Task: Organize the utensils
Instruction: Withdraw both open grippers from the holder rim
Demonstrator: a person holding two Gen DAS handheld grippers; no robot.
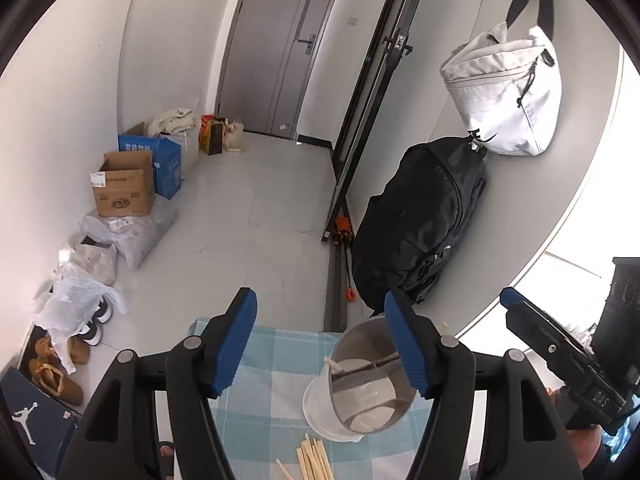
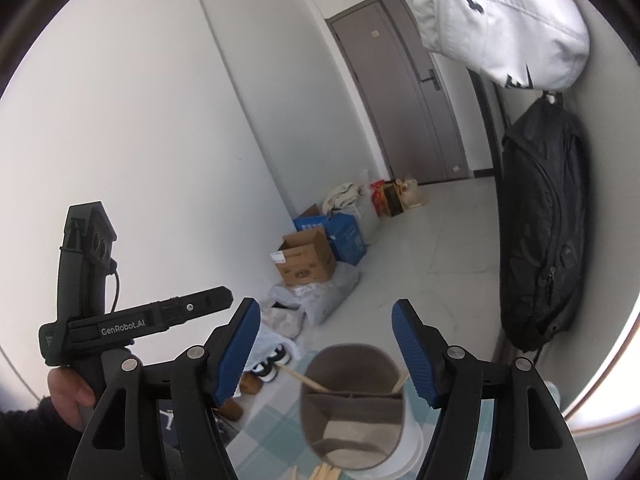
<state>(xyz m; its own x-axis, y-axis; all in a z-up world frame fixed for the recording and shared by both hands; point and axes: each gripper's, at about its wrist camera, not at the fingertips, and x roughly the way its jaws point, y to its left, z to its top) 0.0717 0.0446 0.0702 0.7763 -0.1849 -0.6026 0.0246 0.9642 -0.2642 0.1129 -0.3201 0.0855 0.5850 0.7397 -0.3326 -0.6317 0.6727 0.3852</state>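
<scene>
Left gripper point(image 1: 320, 344): jaws apart, nothing between the pads. Right gripper point(image 2: 326, 350): same, released and empty.

Just past the left gripper's right finger stands the utensil holder point(image 1: 370, 376), a grey cup with a divider, seated in a white drip base point(image 1: 320, 412). It sits on a blue checked tablecloth point(image 1: 272, 364). From the right gripper it's dead ahead and below, between the fingers but beyond them point(image 2: 352, 396). One or two chopsticks point(image 2: 304, 380) already lean inside it.

Loose chopsticks point(image 1: 314, 460) lie flat on the cloth, below the left gripper's fingertips, partly cut off by the frame edge.

Handling, my read: the sticks are light, stiff and thin, probably wood or bamboo, so not fragile but prone to roll or pivot in the pads. Pinch near mid-length, across the stick, one or a tight bundle. The holder looks light and could tip if nudged; drop the sticks in vertically.
</scene>
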